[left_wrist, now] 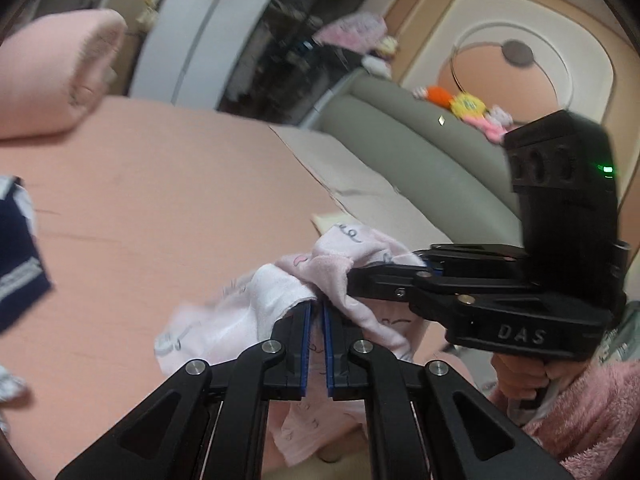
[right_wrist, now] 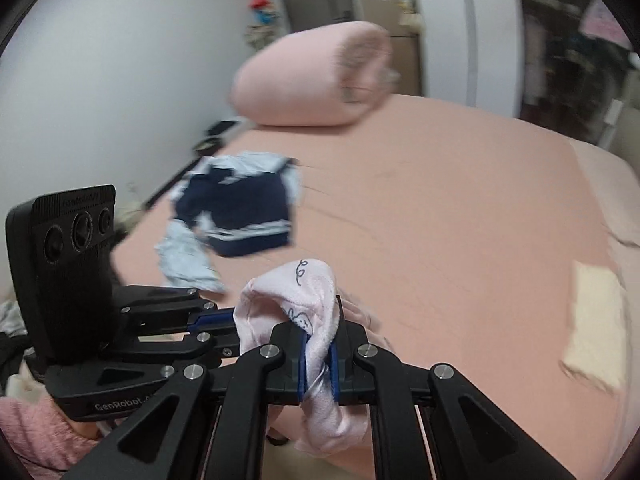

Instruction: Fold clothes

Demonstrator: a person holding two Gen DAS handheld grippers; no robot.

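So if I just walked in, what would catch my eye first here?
Two black handheld grippers, left and right, both clamped on one small pale pink printed garment above a peach-pink bed sheet. Further back on the bed lie a rolled pink blanket and a navy white-striped garment.

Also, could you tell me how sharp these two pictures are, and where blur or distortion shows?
Left wrist view: the left gripper and pink garment are fairly sharp, the black cabinet is smeared, and straight edges bow toward the dark rim. Right wrist view: the right gripper is crisp, while the navy clothes and rolled pink bedding show motion blur; lighting is soft, without glare.
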